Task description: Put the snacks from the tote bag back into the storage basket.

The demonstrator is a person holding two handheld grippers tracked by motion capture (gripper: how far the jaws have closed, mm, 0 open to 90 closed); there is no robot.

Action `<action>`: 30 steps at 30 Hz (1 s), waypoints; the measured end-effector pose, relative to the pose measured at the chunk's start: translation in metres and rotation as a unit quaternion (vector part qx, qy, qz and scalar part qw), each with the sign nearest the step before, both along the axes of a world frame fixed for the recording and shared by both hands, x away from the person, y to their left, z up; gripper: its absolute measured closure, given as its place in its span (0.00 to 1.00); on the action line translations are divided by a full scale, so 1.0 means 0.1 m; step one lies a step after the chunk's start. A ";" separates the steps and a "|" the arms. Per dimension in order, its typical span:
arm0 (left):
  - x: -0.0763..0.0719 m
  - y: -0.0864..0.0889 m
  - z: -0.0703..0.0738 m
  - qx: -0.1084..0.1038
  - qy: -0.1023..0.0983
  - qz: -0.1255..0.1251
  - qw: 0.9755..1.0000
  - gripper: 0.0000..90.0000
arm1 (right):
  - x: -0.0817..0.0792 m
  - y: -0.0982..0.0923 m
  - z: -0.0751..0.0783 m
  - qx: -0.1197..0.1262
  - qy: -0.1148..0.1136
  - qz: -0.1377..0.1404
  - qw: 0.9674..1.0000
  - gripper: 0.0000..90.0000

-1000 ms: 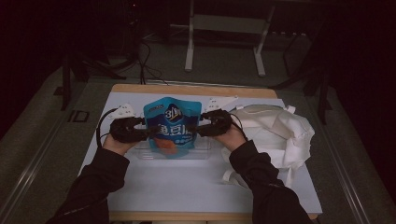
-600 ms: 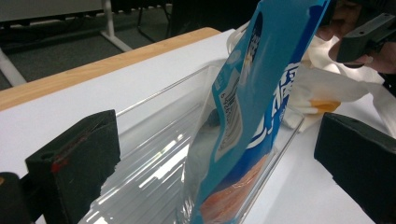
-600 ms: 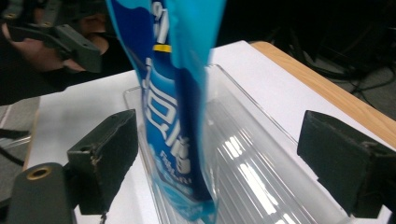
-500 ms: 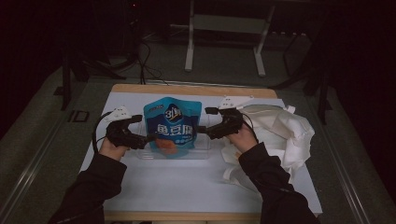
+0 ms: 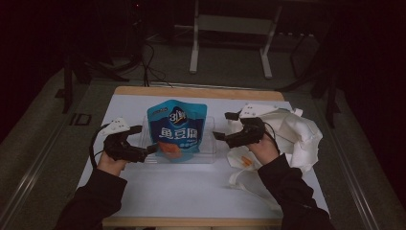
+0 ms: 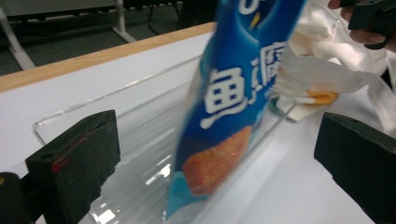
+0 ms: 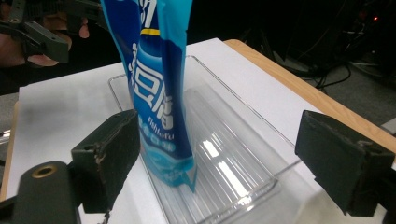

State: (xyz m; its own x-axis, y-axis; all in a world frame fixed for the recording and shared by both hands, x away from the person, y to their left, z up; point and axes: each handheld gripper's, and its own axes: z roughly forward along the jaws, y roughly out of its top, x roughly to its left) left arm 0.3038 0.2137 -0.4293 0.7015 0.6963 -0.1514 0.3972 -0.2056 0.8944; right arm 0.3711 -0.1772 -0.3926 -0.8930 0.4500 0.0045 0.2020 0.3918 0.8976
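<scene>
A blue snack pouch [image 5: 177,132] stands upright in a clear plastic tray [image 5: 210,143] at the middle of the white table. My left gripper [image 5: 145,139] sits just left of the pouch and my right gripper [image 5: 221,127] just right of it. Both have just been opening and now stand open, off the pouch. In the left gripper view the pouch [image 6: 238,93] stands ahead between my left gripper's [image 6: 215,163] wide jaws, untouched, inside the tray [image 6: 93,107]. In the right gripper view the pouch [image 7: 154,93] is beside one jaw of my right gripper [image 7: 226,158], over the tray [image 7: 243,107].
A crumpled white cloth bag [image 5: 297,136] lies at the right of the table, under my right hand; the same cloth bag [image 6: 327,70] lies beyond the pouch in the left gripper view. A wooden table edge [image 5: 196,91] runs along the far side. Dark floor, cables and a stand lie beyond.
Both grippers have let go of the pouch, opened and drawn apart to the sides. The pouch stays standing in the tray.
</scene>
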 end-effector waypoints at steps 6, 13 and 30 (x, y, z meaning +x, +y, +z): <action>-0.13 -0.10 -0.04 0.009 0.006 -0.013 1.000 0.01 | -0.11 -0.17 -0.02 -0.003 -0.006 -0.009 1.000 0.16; -0.30 -0.17 -0.02 0.010 -0.007 -0.010 1.000 0.01 | -0.24 -0.34 -0.04 -0.006 -0.012 -0.017 1.000 0.16; -0.55 -0.59 -0.13 0.004 -0.001 -0.092 0.996 0.01 | -0.60 -0.87 -0.22 0.007 -0.007 -0.048 0.999 0.16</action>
